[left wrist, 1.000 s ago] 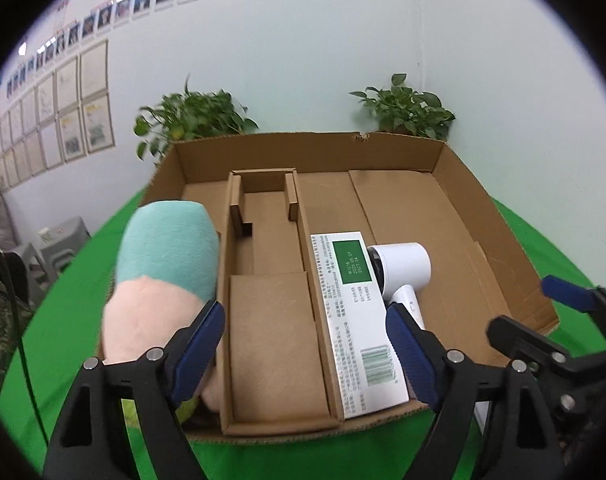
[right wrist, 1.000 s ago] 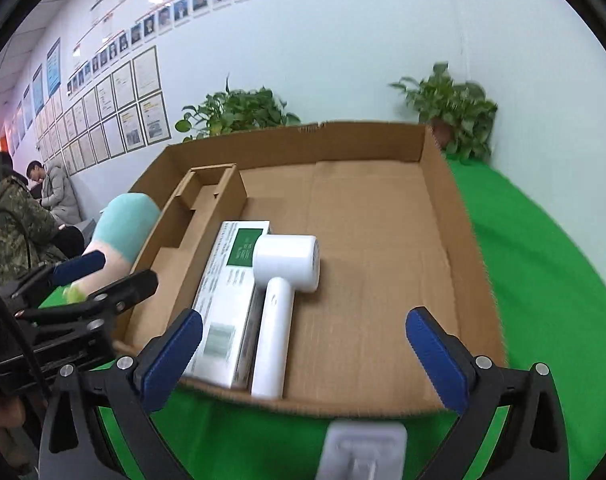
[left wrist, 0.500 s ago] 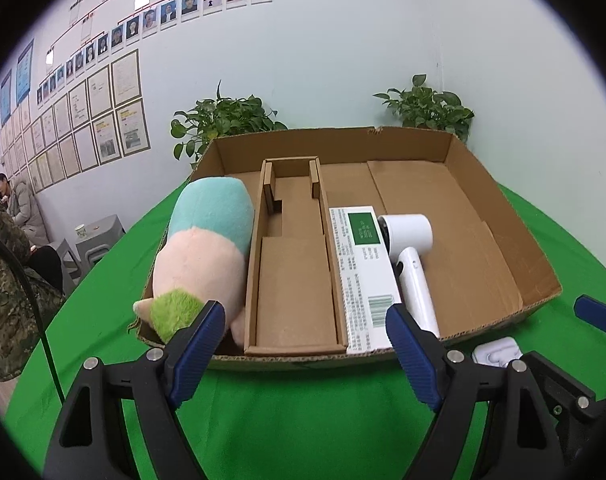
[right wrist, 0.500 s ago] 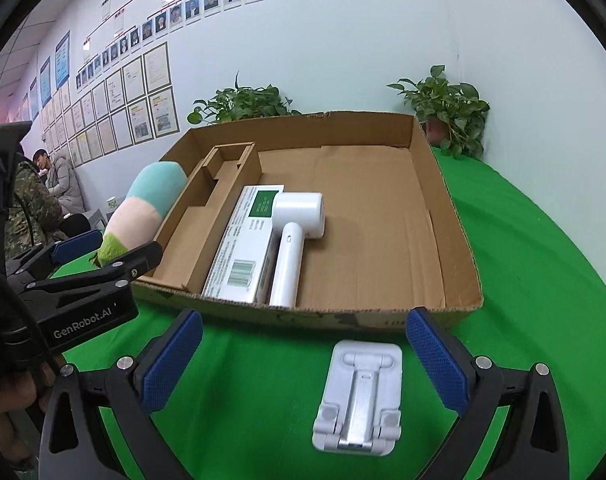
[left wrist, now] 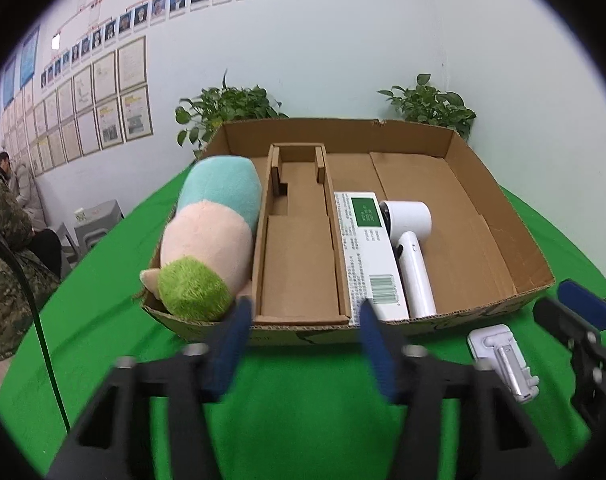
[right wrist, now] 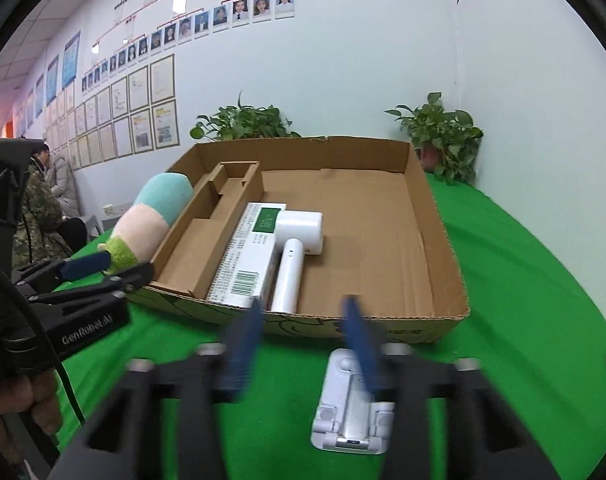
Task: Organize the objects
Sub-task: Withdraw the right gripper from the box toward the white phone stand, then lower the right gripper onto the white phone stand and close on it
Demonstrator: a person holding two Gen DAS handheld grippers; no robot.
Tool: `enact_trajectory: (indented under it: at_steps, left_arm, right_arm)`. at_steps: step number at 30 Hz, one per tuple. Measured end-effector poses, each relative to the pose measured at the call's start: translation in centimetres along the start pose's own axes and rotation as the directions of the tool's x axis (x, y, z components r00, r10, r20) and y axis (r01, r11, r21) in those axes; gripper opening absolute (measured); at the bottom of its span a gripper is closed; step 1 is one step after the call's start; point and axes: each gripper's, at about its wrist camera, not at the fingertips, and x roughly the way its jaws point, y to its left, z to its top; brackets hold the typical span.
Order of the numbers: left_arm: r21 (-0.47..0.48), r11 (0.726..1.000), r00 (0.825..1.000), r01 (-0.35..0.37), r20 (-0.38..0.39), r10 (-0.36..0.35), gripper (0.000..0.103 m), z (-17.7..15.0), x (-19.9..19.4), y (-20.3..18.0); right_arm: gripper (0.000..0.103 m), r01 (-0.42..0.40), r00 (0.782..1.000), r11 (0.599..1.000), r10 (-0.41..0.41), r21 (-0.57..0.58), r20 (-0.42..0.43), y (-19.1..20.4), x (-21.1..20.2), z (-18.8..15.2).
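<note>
Phone stand (right wrist: 353, 404) lies flat, white, on green desk (right wrist: 543, 280) near cardboard box (right wrist: 443, 240); right tongs (right wrist: 303, 344) and left tongs (left wrist: 303, 344) both tilted down, closing, nothing between them.

Both grippers' fingers (left wrist: 377, 350) motion-blurred, box label (left wrist: 365, 240) print perhaps unreadable

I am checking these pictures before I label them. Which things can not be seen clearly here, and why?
- Left gripper, left wrist view: blue pads smeared by motion as the jaws close; nothing between them.
- Right gripper, right wrist view: same blur, jaws closing.
- White folding phone stand, right wrist view: partly behind a finger.
- Print on the white-and-green carton: too small to read.
- Plush toy: lower part hidden behind the cardboard tray's wall.
</note>
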Motion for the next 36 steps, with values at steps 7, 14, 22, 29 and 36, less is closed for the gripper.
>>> enact_trajectory:
  at_steps: [7, 14, 22, 29, 36]
  left_arm:
    - [-0.038, 0.999, 1.000, -0.011, -0.012, 0.011, 0.083, -0.2, 0.1, 0.5]
    - [-0.090, 0.996, 1.000, 0.002, 0.008, -0.001, 0.093, -0.1, -0.1, 2.0]
    - [-0.077, 0.993, 0.995, 0.093, -0.041, -0.096, 0.093, -0.6, 0.4, 2.5]
    - [-0.045, 0.960, 0.952, 0.276, -0.126, -0.279, 0.093, -2.6, 1.2, 1.2]
    - [-0.002, 0.954, 0.935, 0.298, -0.200, -0.293, 0.093, -3.5, 2.2, -1.0]
  right_arm:
    - [0.099, 0.031, 0.999, 0.999, -0.032, -0.016, -0.023, -0.4, -0.1, -0.1]
    - [0.102, -0.012, 0.998, 1.000, 0.012, 0.011, -0.064, -0.9, 0.5, -0.7]
    - [0.103, -0.198, 0.977, 0.980, 0.200, 0.030, -0.070, -1.5, -0.3, -2.8]
    - [0.102, -0.251, 0.941, 0.968, 0.248, 0.017, -0.232, -1.7, 0.3, -7.8]
    - [0.102, -0.114, 0.950, 0.991, 0.130, 0.072, -0.284, -4.3, 2.8, -7.1]
